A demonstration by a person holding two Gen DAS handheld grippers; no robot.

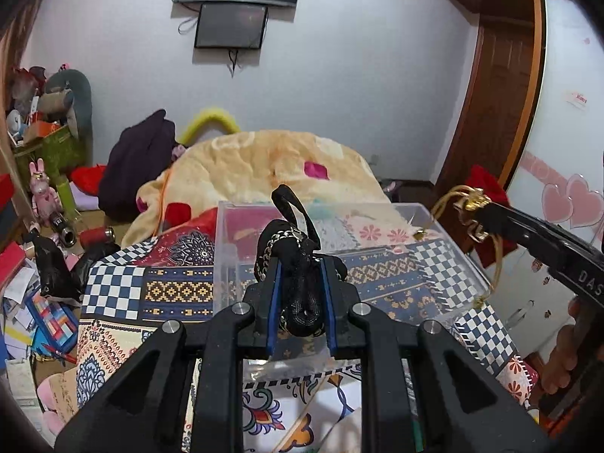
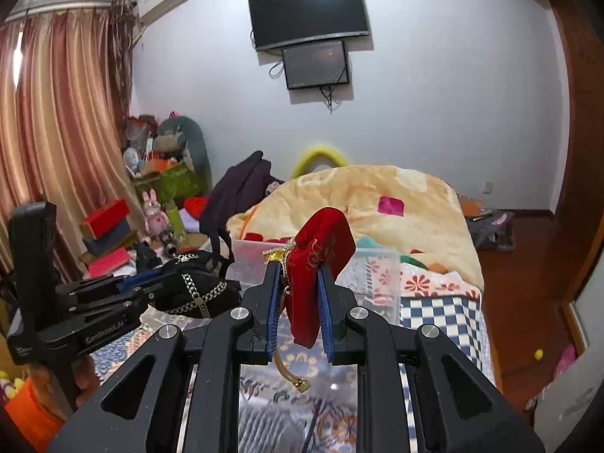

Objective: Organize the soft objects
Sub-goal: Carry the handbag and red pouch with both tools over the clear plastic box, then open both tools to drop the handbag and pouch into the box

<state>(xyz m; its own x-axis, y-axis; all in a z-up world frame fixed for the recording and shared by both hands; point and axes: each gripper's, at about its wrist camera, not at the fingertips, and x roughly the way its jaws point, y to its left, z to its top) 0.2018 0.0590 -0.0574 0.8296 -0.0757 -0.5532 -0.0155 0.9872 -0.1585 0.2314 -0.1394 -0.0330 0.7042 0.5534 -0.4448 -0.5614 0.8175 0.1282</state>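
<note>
Room: a cluttered bedroom with a white wall, two dark screens [image 2: 309, 11] mounted at twelve o'clock, and pink curtains [image 2: 56, 132] at nine o'clock in the right wrist view.
Surface: a bed under a patchwork quilt [image 1: 151, 294], with a cream blanket [image 1: 264, 166] heaped at its far end.
Left gripper [image 1: 300, 294]: blue pads clamped on a black pouch [image 1: 298, 283] trimmed with silver chain, its strap looping up toward twelve o'clock.
Right gripper [image 2: 300, 298]: jaws closed on a red velvet pouch [image 2: 321, 264]; a gold cord [image 2: 290, 373] hangs down toward six o'clock.
Clear plastic box [image 1: 445, 249]: lying on the quilt just beyond both pouches, open at the top.
Beyond: a dark garment [image 1: 139, 166] at ten o'clock, a pink rabbit toy [image 1: 41, 185] amid the clutter at nine o'clock, a wooden door [image 1: 498, 94] at two o'clock.
</note>
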